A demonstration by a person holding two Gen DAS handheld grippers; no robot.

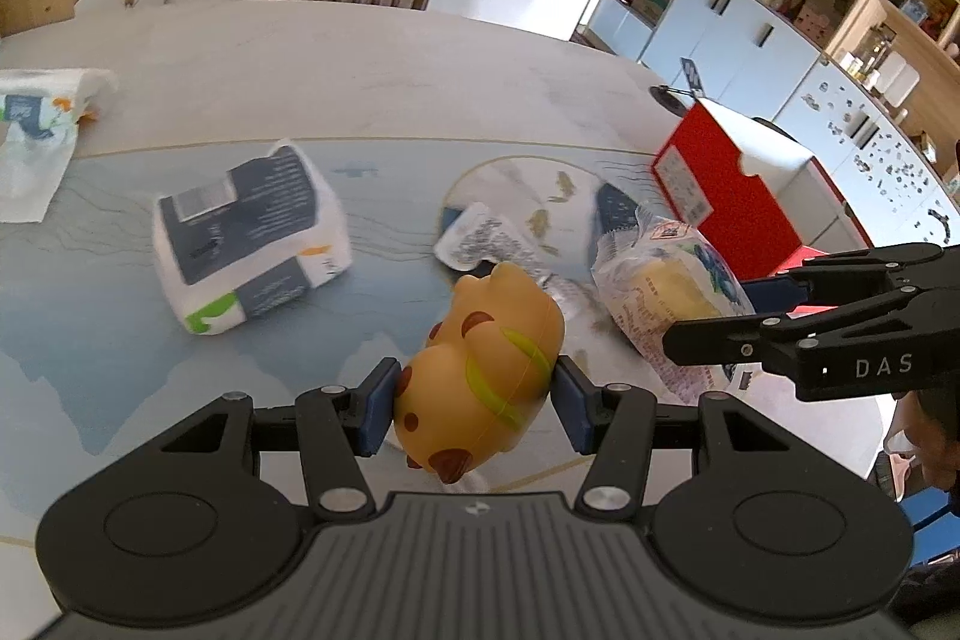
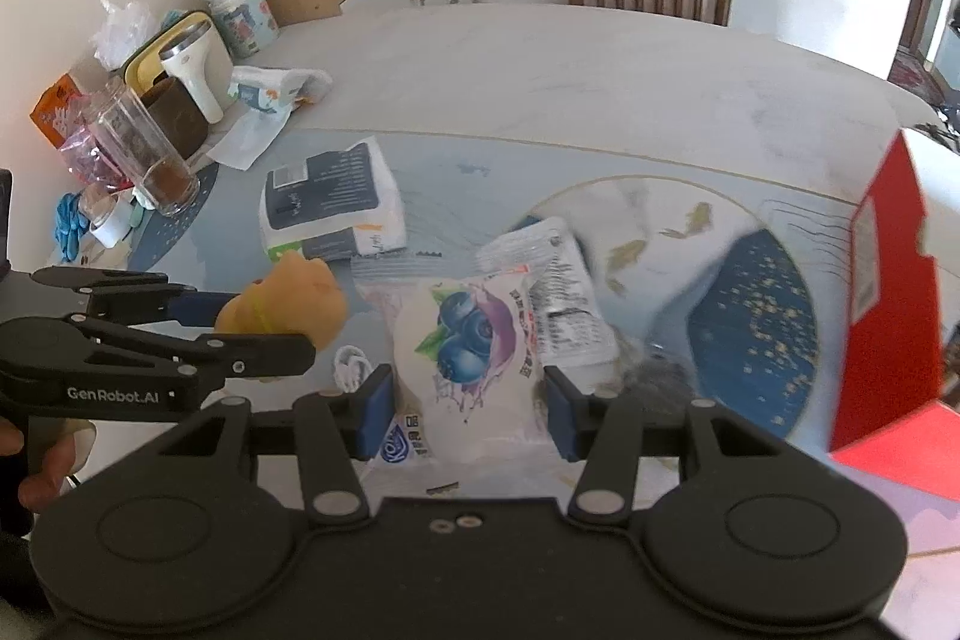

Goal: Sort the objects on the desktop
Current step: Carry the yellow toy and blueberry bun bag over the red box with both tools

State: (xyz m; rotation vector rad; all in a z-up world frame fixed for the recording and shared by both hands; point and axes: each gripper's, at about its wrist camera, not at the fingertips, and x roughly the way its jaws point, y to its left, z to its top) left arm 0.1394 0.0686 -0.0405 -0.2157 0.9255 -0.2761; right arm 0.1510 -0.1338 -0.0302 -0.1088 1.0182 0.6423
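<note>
Both clamped: left hand-held gripper (image 1: 474,400) on orange toy (image 1: 486,376), right hand-held gripper (image 2: 468,415) on blueberry packet (image 2: 468,358), red box (image 2: 888,292) nearer right.

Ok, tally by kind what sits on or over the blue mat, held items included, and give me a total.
Toys: 1, the orange toy in the left gripper
Snack packets: 2, blueberry packet in the right gripper, silver packet
Tissue packs: 1, tissue pack
Boxes: 1, red box
Total: 5
</note>
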